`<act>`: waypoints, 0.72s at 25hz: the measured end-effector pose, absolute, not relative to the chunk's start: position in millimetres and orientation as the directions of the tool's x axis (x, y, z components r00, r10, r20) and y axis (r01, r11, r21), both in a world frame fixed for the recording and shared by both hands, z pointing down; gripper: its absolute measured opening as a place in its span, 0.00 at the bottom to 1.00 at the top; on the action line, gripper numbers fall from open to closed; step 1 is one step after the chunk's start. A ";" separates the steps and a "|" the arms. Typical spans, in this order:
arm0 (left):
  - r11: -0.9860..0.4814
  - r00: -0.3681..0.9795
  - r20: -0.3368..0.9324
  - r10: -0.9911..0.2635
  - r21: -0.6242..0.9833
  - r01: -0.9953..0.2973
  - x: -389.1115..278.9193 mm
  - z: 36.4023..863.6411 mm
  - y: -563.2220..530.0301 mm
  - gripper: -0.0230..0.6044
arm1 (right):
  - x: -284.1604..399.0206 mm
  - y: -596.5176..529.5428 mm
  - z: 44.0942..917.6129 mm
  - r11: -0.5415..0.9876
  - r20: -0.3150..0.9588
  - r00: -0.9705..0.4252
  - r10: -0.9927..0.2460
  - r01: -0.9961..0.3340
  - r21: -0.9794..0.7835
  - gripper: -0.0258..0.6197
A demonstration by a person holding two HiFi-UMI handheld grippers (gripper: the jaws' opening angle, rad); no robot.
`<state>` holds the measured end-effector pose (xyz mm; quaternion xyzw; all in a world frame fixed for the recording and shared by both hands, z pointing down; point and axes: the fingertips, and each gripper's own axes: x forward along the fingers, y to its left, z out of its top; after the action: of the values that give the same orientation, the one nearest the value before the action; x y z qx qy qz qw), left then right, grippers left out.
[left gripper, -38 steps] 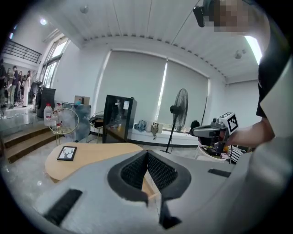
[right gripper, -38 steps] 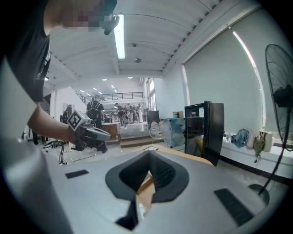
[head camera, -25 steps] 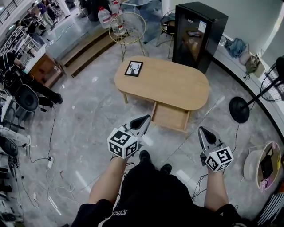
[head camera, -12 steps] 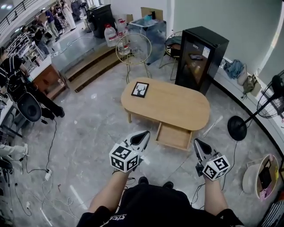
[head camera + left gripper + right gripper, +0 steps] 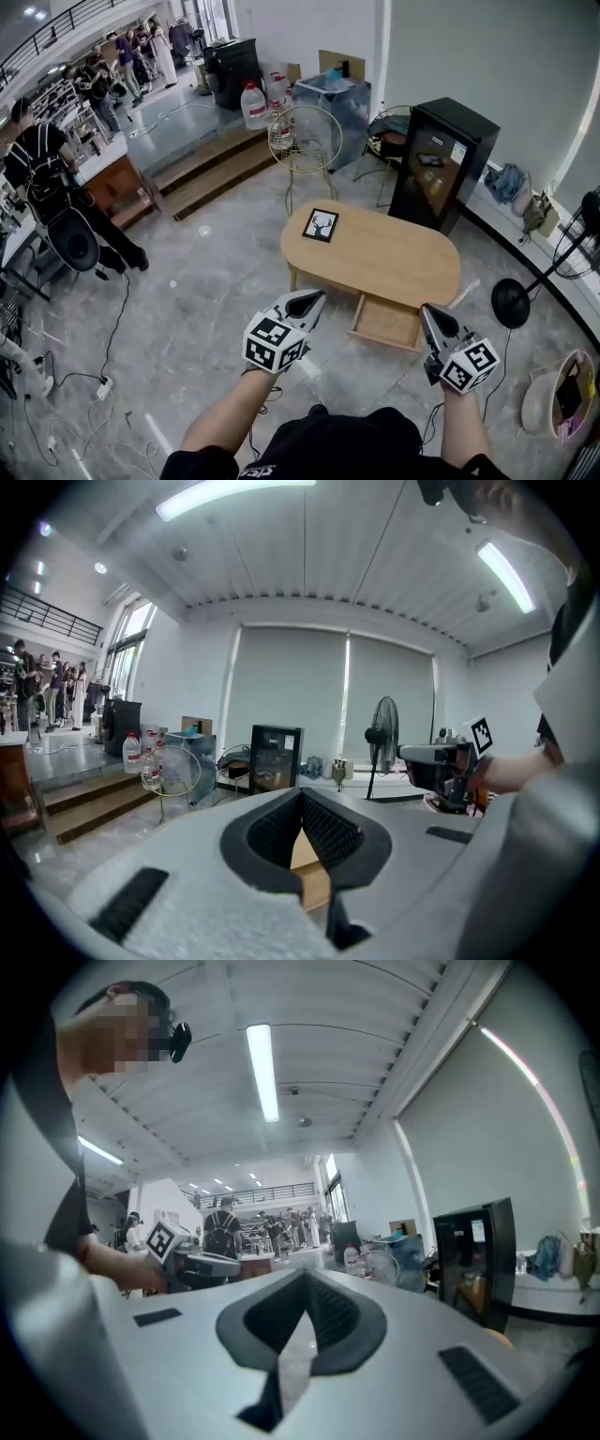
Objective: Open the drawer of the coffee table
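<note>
Drawing back from where they were a second before, both grippers had risen, and the oval worktop [image 5: 394,258] sat farther off in the head view. The left gripper [image 5: 307,302] and right gripper [image 5: 433,321] each had jaws pressed together on nothing. The drawer [image 5: 386,322] stood pulled out beneath the worktop's near edge, between the two grippers and touched by neither. Bare floor [image 5: 216,281] lay open to its left.

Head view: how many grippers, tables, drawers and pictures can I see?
Grippers: 2 (left gripper, right gripper)
Table: 1
Drawer: 1
Picture: 1
Total: 5
</note>
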<state>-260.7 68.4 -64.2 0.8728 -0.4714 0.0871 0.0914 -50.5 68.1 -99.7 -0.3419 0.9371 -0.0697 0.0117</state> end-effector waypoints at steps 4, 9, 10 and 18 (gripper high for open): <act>-0.524 0.526 0.179 -0.831 0.063 -0.849 -268.6 -93.5 73.9 0.04 | -65.6 72.4 -119.0 0.798 -0.008 -0.801 -0.599 -0.596 -0.095 0.05; -0.496 0.493 0.201 -0.846 0.039 -0.868 -265.6 -90.4 68.0 0.04 | -59.9 60.7 -128.7 0.818 0.008 -0.820 -0.572 -0.571 -0.069 0.04; -0.485 0.484 0.205 -0.851 0.046 -0.873 -263.2 -87.8 65.6 0.04 | -55.3 59.0 -128.3 0.818 0.013 -0.821 -0.571 -0.570 -0.070 0.04; -0.384 0.395 0.144 -0.908 0.094 -0.918 -244.5 -94.2 53.6 0.04 | -5.8 44.0 -124.8 0.765 -0.006 -0.771 -0.637 -0.631 -0.130 0.04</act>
<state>-244.5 53.6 -94.2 0.8313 -0.5491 0.0341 0.0791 -5.8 44.0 -124.8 -0.3377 0.9390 -0.0601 0.0247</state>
